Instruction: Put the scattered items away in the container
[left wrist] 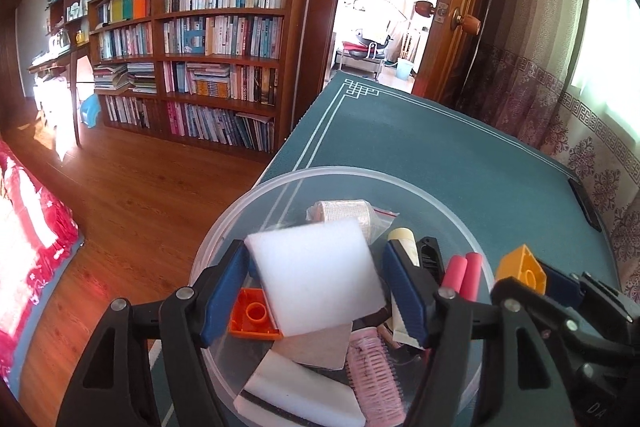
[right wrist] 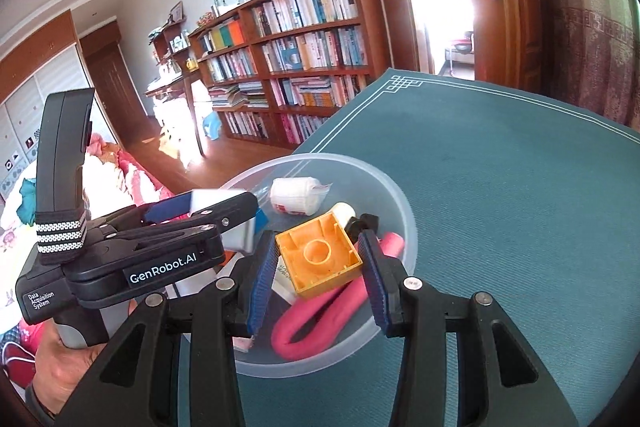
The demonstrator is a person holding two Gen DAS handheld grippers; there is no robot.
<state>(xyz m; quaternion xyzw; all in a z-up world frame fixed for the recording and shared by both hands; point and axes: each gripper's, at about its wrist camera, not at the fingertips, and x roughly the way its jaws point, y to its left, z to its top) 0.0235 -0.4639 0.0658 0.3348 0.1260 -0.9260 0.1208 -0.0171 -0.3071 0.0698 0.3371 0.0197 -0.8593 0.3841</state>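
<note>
Left gripper (left wrist: pixel 316 291) clamps a white sponge (left wrist: pixel 316 275) over the clear bowl (left wrist: pixel 340 173). Right gripper (right wrist: pixel 318 277) grips a yellow brick (right wrist: pixel 318 257). The left handle reads "GenRobot.AI" and "Data Acquisition System".

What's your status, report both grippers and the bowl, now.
Left gripper shut on white sponge, right gripper on yellow brick. Both over clear bowl. Nothing blocking.

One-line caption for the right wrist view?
Right gripper holds a yellow block over the filled clear bowl.
</note>
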